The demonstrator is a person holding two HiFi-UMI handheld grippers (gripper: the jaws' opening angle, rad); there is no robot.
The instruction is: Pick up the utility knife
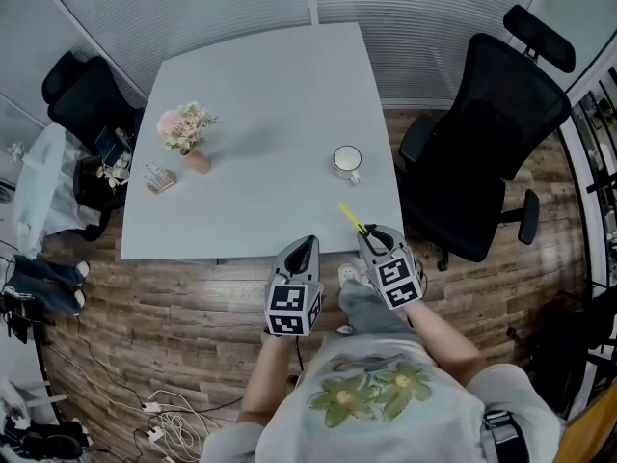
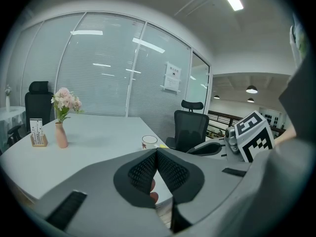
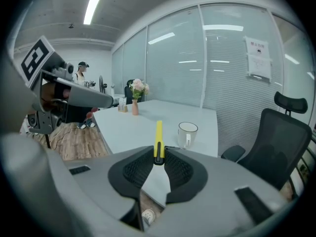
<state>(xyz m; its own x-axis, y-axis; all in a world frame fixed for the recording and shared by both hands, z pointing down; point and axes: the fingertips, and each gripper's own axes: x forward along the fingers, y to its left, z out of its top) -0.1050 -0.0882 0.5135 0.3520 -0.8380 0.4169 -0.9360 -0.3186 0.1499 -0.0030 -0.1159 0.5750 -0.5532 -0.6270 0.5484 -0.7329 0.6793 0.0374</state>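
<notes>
The yellow utility knife (image 3: 158, 141) is pinched between the pads of my right gripper (image 3: 159, 158) and sticks out forward, off the table. From the head view the utility knife (image 1: 352, 218) juts from the right gripper (image 1: 371, 236) over the table's near right corner. My left gripper (image 1: 307, 249) hovers at the table's front edge, its jaws pressed together with nothing between them. In its own view the left gripper (image 2: 156, 153) shows its pads meeting at the tips.
A white table (image 1: 270, 104) holds a white mug (image 1: 347, 162), a pink vase of flowers (image 1: 189, 133) and a small card stand (image 1: 160, 178). A black office chair (image 1: 492, 133) stands at the right, another black chair (image 1: 82, 95) at the left. Cables lie on the wooden floor (image 1: 164, 413).
</notes>
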